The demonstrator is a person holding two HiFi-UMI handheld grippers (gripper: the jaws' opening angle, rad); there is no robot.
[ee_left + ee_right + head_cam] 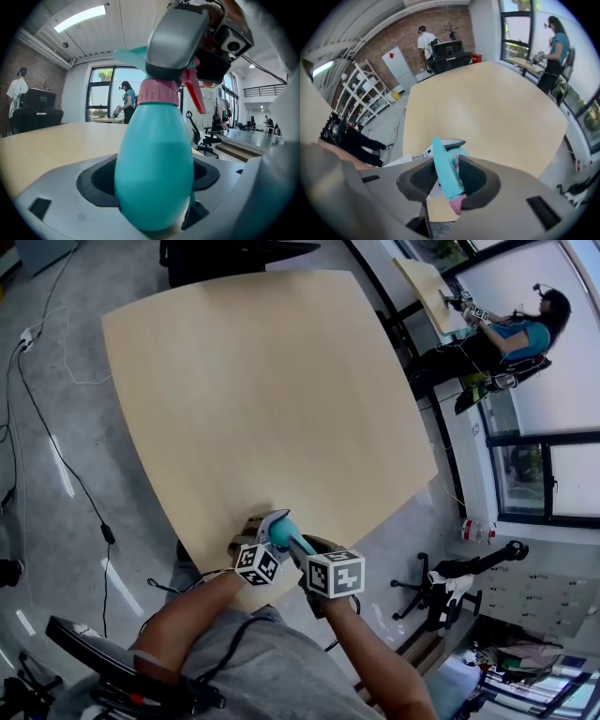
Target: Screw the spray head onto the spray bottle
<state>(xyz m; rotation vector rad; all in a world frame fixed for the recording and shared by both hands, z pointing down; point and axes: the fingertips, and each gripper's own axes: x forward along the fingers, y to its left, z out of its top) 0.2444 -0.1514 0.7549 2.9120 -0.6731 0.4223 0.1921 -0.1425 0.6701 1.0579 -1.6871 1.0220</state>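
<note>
Two grippers of mine meet over the table's (262, 390) near edge. My left gripper (152, 180) lies almost level, its jaws clamped on the belly of the teal bottle (154, 140), which rises between them. My right gripper (449, 178) points steeply down from above, jaws closed on the head (443, 161), which sits on the bottle's neck. Beyond, the tabletop stretches toward a person (525, 334) at another table.
</note>
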